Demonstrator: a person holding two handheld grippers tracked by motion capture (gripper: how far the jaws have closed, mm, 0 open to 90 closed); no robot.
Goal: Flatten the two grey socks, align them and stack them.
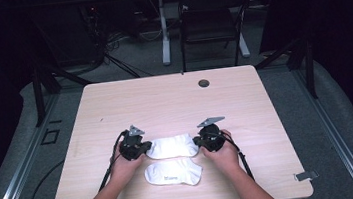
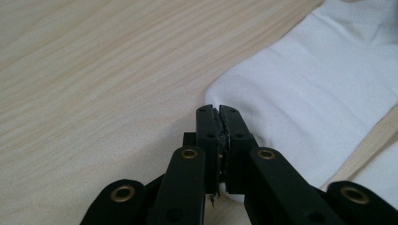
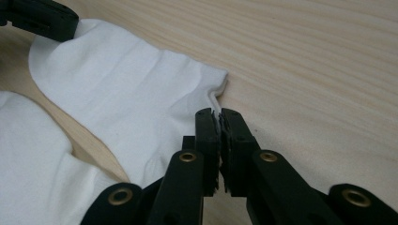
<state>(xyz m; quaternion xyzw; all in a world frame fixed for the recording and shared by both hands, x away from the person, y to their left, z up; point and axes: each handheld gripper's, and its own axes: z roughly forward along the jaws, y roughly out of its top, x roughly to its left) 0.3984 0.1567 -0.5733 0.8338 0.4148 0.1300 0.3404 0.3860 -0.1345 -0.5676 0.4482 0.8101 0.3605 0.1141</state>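
Observation:
Two white ankle socks lie on the pale wooden table [image 1: 164, 101]. The farther sock [image 1: 172, 146] lies flat between my grippers, and the nearer sock [image 1: 173, 173] lies just in front of it. My left gripper [image 1: 145, 151] is at the farther sock's left end. In the left gripper view its jaws [image 2: 218, 110] are shut with the sock's [image 2: 305, 93] edge pinched under them. My right gripper [image 1: 200, 144] is at the right end. There the jaws [image 3: 220, 112] are shut at the sock's [image 3: 126, 103] corner, apparently pinching its edge. The left gripper [image 3: 63, 26] rests on the sock's far end.
The nearer sock [image 3: 33, 159] almost touches the held one. A round cable hole [image 1: 204, 83] sits near the table's far edge. A dark chair [image 1: 211, 20] and a desk leg [image 1: 164, 35] stand beyond the table. Bare wood stretches behind and beside the socks.

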